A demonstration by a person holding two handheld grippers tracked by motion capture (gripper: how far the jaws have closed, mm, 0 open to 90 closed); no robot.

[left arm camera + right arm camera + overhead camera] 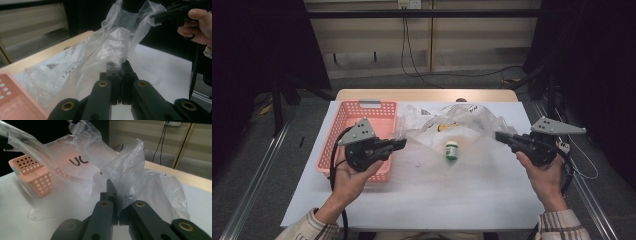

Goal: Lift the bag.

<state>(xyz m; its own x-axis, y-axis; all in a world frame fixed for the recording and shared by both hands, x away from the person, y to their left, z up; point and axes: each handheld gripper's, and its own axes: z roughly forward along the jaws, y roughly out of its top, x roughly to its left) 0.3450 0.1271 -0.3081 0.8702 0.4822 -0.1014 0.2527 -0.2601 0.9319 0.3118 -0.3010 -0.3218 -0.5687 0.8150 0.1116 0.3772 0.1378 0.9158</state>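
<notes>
Left gripper (401, 144) and right gripper (499, 136) each have jaws clamped tight on an edge of the clear plastic bag (447, 125), stretched between them above the white table (422, 200). Bag sits mid-table toward the far side, its left edge just beside the pink perforated basket (343, 125) at far left. Small white bottle with green cap (451, 150) stands upright at the bag's near edge, centre; inside or under the film, cannot tell. Bag printing unreadable.
</notes>
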